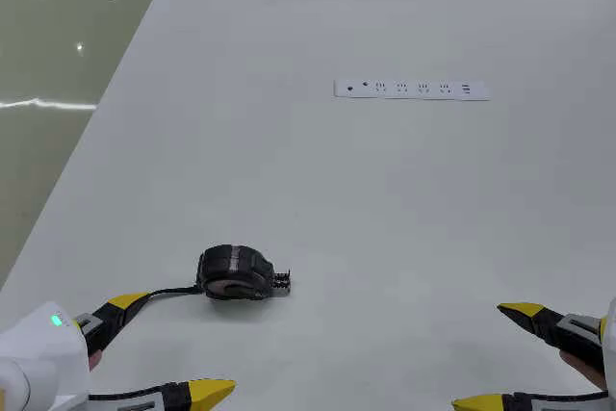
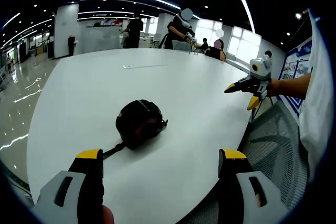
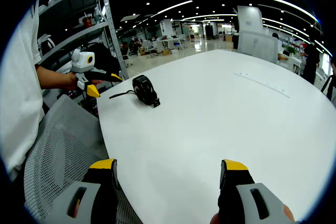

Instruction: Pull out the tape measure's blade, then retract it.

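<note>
While the tape measure (image 1: pixel 236 273) rests on the surface (image 1: pixel 385 199):
left hand-held gripper (image 1: pixel 178 345) and right hand-held gripper (image 1: pixel 489 355) both spread wide, empty.

In the head view, the left gripper (image 1: pixel 181 344) and right gripper (image 1: pixel 483 355) are cut off by the lower edge. The tape measure (image 1: pixel 236 273) blade tip is too small to be made out. Its strap end appears hidden behind the left jaw.
</note>
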A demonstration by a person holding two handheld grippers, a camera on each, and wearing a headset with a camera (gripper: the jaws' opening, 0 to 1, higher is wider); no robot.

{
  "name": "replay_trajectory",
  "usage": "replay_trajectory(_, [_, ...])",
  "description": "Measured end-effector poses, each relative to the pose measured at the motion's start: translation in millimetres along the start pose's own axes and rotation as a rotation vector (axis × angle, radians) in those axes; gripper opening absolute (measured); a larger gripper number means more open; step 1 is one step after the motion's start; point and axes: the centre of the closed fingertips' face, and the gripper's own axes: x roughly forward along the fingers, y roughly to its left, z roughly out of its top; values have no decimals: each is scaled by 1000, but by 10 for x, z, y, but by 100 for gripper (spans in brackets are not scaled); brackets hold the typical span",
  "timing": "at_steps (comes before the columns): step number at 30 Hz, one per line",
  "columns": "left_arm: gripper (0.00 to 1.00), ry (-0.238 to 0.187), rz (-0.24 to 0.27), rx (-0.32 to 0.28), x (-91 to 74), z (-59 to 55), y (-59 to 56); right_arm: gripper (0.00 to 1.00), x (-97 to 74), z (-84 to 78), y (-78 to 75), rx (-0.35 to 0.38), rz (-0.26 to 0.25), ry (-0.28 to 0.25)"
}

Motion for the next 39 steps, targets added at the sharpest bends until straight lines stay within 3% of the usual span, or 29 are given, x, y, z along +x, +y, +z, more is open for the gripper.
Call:
replay_trajectory(30, [83,19,-8,-2,20,-52,25,78,19,-41,-28,5,-3,-8])
replay_trajectory(39, [84,17,-10,18,25,-11,31,78,44,-15,-67,10,-6,-18])
